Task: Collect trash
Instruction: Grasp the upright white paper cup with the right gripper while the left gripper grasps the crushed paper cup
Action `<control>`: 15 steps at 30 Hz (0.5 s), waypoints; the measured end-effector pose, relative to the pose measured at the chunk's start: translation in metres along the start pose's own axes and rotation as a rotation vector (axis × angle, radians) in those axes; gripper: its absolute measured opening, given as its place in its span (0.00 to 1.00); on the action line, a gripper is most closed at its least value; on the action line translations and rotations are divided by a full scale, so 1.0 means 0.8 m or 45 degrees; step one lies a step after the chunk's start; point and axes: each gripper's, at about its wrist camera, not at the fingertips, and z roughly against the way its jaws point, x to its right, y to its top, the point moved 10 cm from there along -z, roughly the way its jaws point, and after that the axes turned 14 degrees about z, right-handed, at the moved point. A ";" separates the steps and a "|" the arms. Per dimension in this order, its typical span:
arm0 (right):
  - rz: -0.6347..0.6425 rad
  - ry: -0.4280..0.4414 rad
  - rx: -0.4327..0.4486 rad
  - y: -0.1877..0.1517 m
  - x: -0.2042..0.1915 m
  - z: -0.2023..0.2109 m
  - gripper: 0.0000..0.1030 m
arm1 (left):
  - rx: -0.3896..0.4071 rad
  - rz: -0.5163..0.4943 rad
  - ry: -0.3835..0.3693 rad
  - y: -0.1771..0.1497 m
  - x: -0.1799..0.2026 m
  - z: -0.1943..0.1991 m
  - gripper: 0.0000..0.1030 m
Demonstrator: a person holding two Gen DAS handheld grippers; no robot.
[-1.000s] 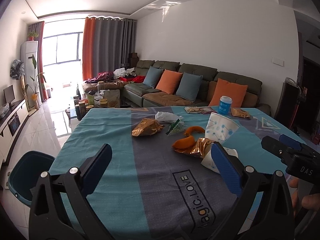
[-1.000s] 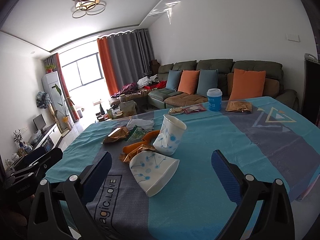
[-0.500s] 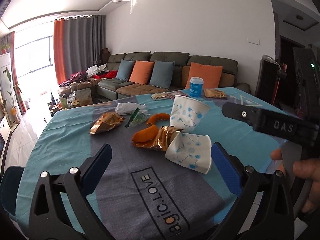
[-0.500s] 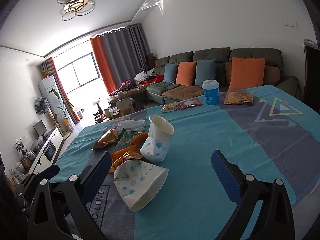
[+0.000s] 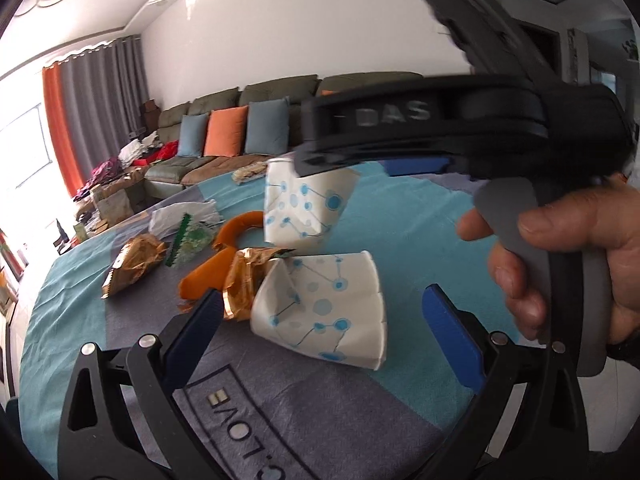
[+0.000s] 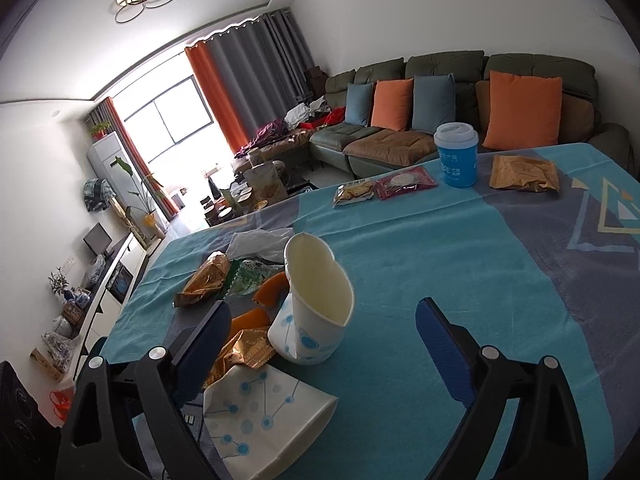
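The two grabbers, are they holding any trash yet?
No, nothing yet. The left gripper is open around the crushed paper cup, and the right gripper, open too, has just been closing around the upright cup.

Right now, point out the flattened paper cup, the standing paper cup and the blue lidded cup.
flattened paper cup [image 5: 324, 312], left wrist view, printed side.
standing paper cup [image 6: 316, 300], right wrist view, inner wall.
blue lidded cup [image 6: 457, 162], right wrist view, blue body.
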 end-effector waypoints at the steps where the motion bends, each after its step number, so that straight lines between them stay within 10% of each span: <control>1: -0.001 0.012 -0.015 0.001 -0.001 -0.006 0.83 | -0.003 -0.011 0.001 0.000 0.002 -0.005 0.95; 10: -0.040 0.117 -0.100 -0.004 0.002 -0.039 0.65 | -0.116 -0.008 -0.039 -0.003 0.005 -0.046 0.95; 15: -0.037 0.141 -0.127 -0.010 -0.002 -0.046 0.39 | -0.148 0.007 -0.045 -0.005 -0.001 -0.057 0.95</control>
